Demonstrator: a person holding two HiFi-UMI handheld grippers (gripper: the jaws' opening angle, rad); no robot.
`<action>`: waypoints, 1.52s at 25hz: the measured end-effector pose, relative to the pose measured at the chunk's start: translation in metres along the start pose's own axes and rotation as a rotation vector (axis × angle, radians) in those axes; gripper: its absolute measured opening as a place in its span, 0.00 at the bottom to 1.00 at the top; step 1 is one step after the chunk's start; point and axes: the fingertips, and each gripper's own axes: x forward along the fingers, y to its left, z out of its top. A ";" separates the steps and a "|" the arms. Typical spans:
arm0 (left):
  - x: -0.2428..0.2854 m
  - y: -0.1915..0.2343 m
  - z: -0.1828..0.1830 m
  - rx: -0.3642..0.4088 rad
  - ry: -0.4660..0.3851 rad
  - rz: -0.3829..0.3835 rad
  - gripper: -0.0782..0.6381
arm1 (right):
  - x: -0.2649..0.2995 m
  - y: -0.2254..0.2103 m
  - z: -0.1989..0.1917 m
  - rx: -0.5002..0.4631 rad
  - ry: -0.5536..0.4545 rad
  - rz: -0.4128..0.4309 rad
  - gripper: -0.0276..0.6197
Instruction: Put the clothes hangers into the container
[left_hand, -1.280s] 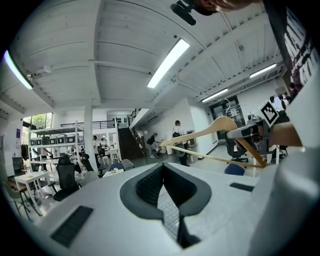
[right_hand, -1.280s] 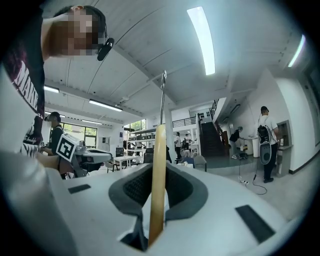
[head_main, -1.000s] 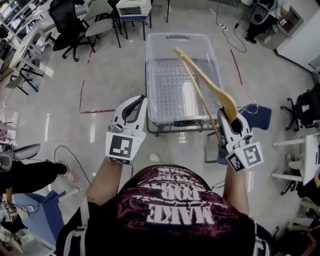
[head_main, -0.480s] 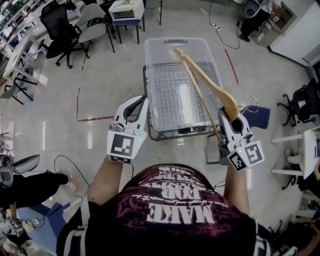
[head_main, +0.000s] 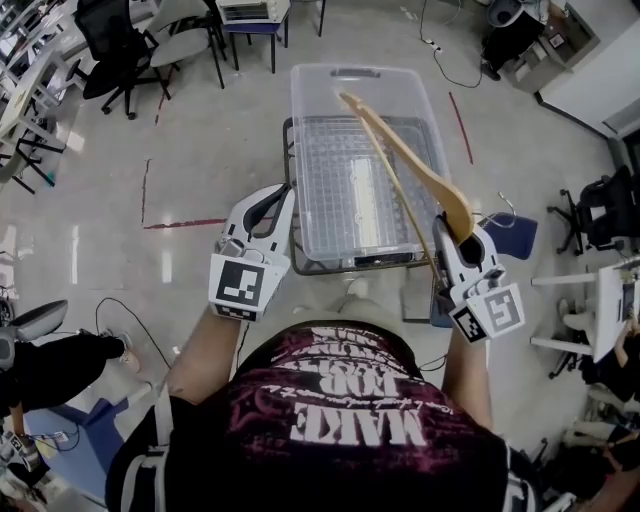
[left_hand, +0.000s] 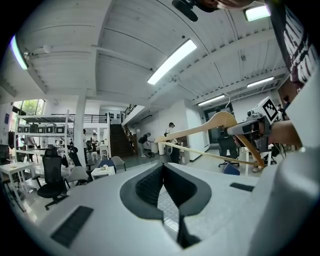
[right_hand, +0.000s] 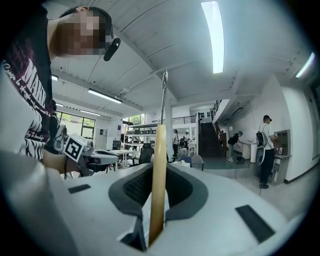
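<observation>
Head view: right hand-held gripper (head_main: 452, 235) clamped on hanger (head_main: 400, 165) above container (head_main: 362, 71); left hand-held gripper (head_main: 279, 198) closed, empty, at container's left.

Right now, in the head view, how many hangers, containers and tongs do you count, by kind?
wooden hanger, gripped by the right tongs: 1
clear container: 1
tongs, left tongs and right tongs: 2
Total: 4
</observation>
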 end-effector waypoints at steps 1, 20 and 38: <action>0.004 -0.001 -0.001 0.005 0.005 -0.005 0.12 | 0.002 -0.005 -0.003 0.006 0.003 -0.002 0.13; 0.083 0.006 0.002 0.020 0.086 0.108 0.12 | 0.106 -0.108 -0.010 0.086 -0.028 0.154 0.13; 0.089 0.017 -0.022 -0.016 0.179 0.245 0.12 | 0.199 -0.148 -0.196 0.204 0.328 0.221 0.13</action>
